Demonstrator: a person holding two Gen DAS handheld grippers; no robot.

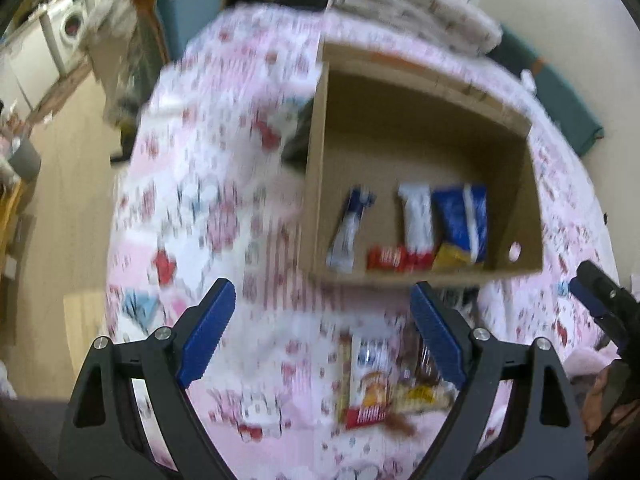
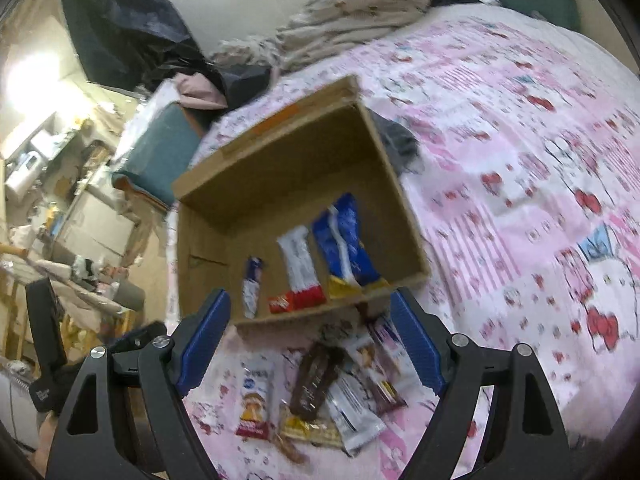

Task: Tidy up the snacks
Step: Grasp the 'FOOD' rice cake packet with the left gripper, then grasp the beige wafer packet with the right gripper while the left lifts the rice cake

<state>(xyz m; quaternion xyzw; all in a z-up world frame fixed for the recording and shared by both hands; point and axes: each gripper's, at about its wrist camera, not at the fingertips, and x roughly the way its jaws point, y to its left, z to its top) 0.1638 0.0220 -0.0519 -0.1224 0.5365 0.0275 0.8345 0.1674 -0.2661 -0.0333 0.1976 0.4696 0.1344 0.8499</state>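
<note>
an open brown cardboard box is seen resting on a bed covered by a pink and white cartoon-print sheet. inside it, four snacks are lined against the near wall: a slim white and blue wrapper, a small red packet, a white and red bar and a blue and yellow packet. the far half of the box floor is left bare. just outside the near wall a loose pile of snack packets is spread on the sheet, among them a dark brown bar and a white packet with a pink end.

the left gripper is held with its blue fingers spread wide and nothing between them; the right gripper is likewise spread wide and unladen, above the pile.

broad open sheet is shown to the box's right in the right wrist view. in the left wrist view, which is blurred, the sheet's left edge, wooden floor and a washing machine are shown instead.
</note>
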